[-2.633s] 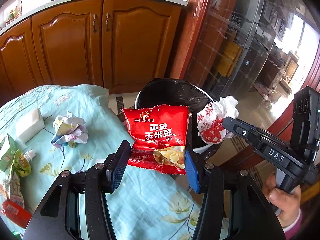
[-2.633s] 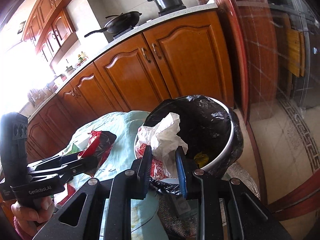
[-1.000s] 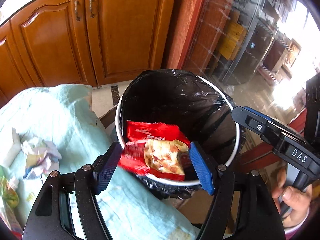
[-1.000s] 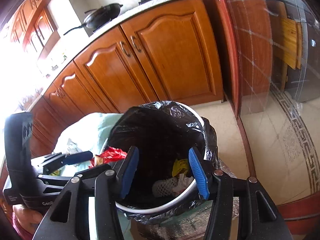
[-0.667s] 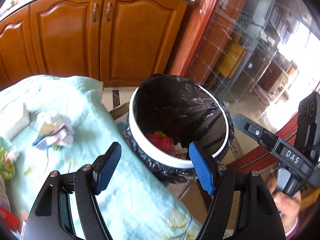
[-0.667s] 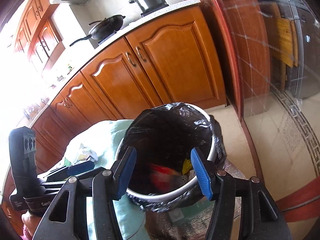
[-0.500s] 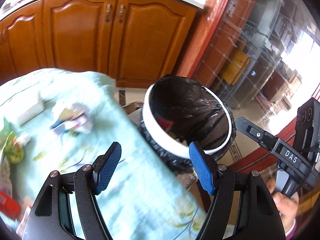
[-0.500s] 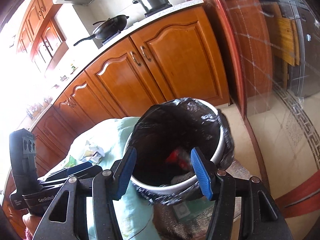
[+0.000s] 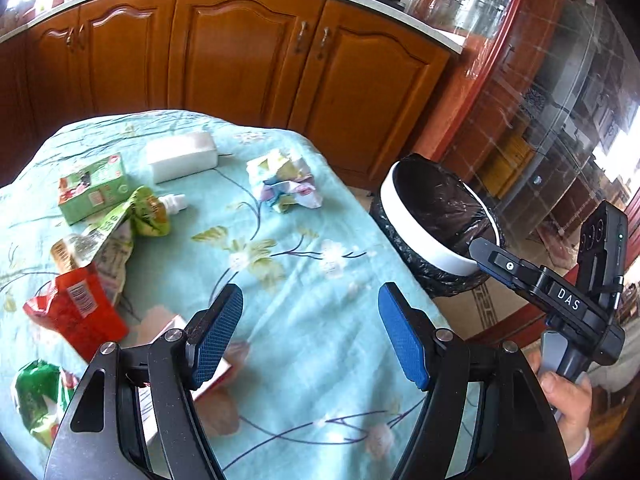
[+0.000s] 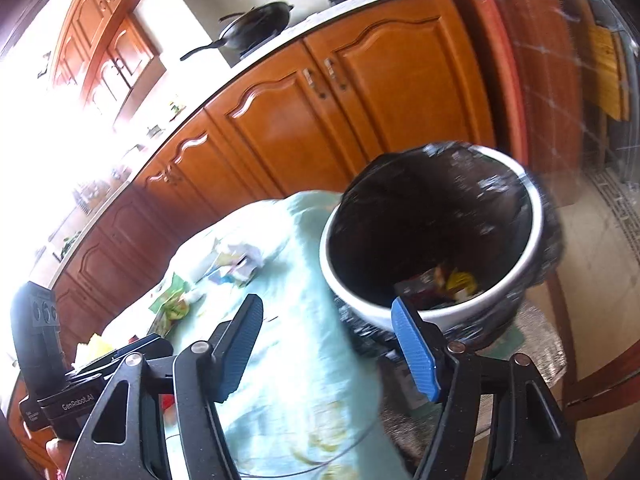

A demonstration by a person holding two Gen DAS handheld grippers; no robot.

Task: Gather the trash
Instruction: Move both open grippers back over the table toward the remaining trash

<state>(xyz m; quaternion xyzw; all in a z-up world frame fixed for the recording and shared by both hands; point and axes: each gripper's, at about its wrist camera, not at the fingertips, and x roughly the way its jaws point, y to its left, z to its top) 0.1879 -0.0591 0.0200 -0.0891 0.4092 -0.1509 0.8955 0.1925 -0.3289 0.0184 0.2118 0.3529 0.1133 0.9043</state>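
Left wrist view
Left gripper (image 9: 310,332): jaws spread wide, nothing between the blue pads (image 9: 216,334); it hangs above the counter (image 9: 320,344), touching nothing.
Counter: covered by a pale green flowered cloth, litter spread over its left and far parts.
Crumpled paper (image 9: 286,184): far side of the counter, near the edge facing the bin.
White block (image 9: 182,155): left of the crumpled paper, apart from it.
Green box (image 9: 92,187): left of the white block, lying flat.
Green pouch (image 9: 146,212): just beside the green box, its white spout pointing right.
Red wrapper (image 9: 74,314): left edge, below a clear wrapper it touches.
Green bag (image 9: 38,396): lower left corner, partly cut off by the frame.
Pink carton (image 9: 160,326): partly hidden behind the left finger.
Bin (image 9: 420,232): white rim, black liner, standing off the counter's right edge; its contents are not visible from here.
Right gripper (image 9: 486,250): seen side-on at the right, its tip in front of the bin's rim; held by a hand (image 9: 568,400); its opening cannot be judged from this angle.

Right wrist view
Right gripper (image 10: 334,346): jaws spread wide, empty; the right pad (image 10: 414,354) overlaps the near rim of the bin (image 10: 360,292) in the picture, whether touching I cannot tell.
Bin: wrappers lie at the bottom, red and yellow bits showing; the picture is blurred.
Counter (image 10: 288,340): left of the bin; crumpled paper (image 10: 240,262) and green pouch (image 10: 174,306) lie on it.
Left gripper (image 10: 136,346): lower left, low over the counter; jaws not readable here.
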